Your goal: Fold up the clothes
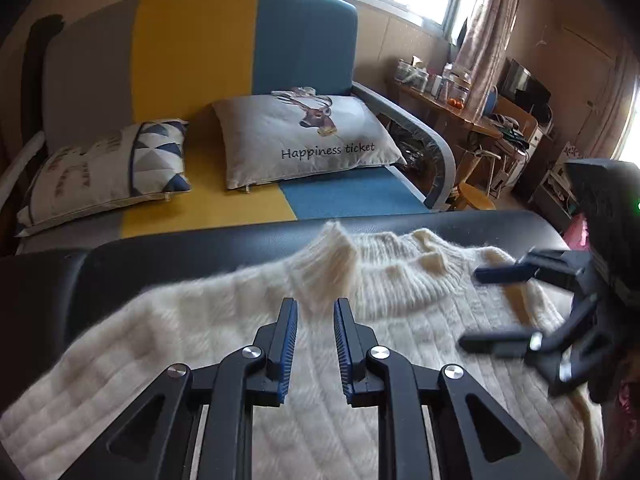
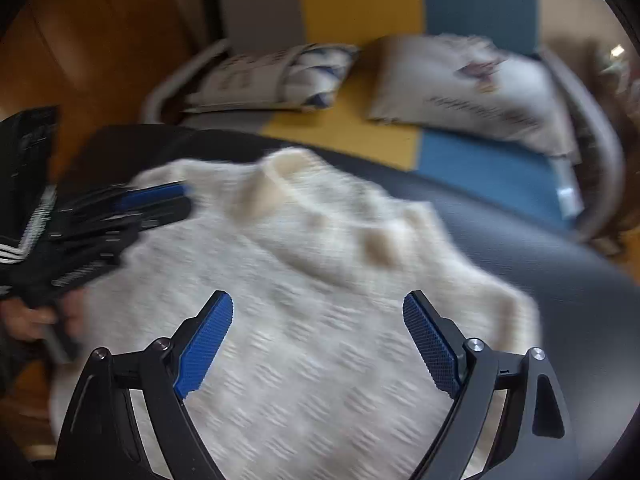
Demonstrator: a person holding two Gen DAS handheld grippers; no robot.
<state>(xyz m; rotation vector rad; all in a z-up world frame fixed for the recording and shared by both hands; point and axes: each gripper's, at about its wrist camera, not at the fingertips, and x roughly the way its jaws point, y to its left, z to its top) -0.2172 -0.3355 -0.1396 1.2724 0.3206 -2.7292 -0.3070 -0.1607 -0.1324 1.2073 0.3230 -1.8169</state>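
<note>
A cream knitted sweater (image 1: 224,332) lies spread on a black padded surface (image 1: 168,256), its ribbed collar (image 1: 340,264) standing up at the far edge. My left gripper (image 1: 316,308) hovers just short of the collar. Its jaws stand a narrow gap apart and I see nothing between them. My right gripper (image 1: 480,306) reaches in from the right over the sweater's shoulder, open wide and empty. In the blurred right wrist view, the right gripper (image 2: 318,308) is spread above the sweater (image 2: 312,360), and the left gripper (image 2: 160,200) sits at the left near the collar (image 2: 280,176).
Beyond the black surface stands a grey, yellow and blue sofa (image 1: 208,64) with a patterned pillow (image 1: 108,168) and a deer pillow (image 1: 308,136). A cluttered wooden desk (image 1: 460,108) and a round stool (image 1: 476,200) are at the right. A hand (image 2: 28,320) holds the left gripper.
</note>
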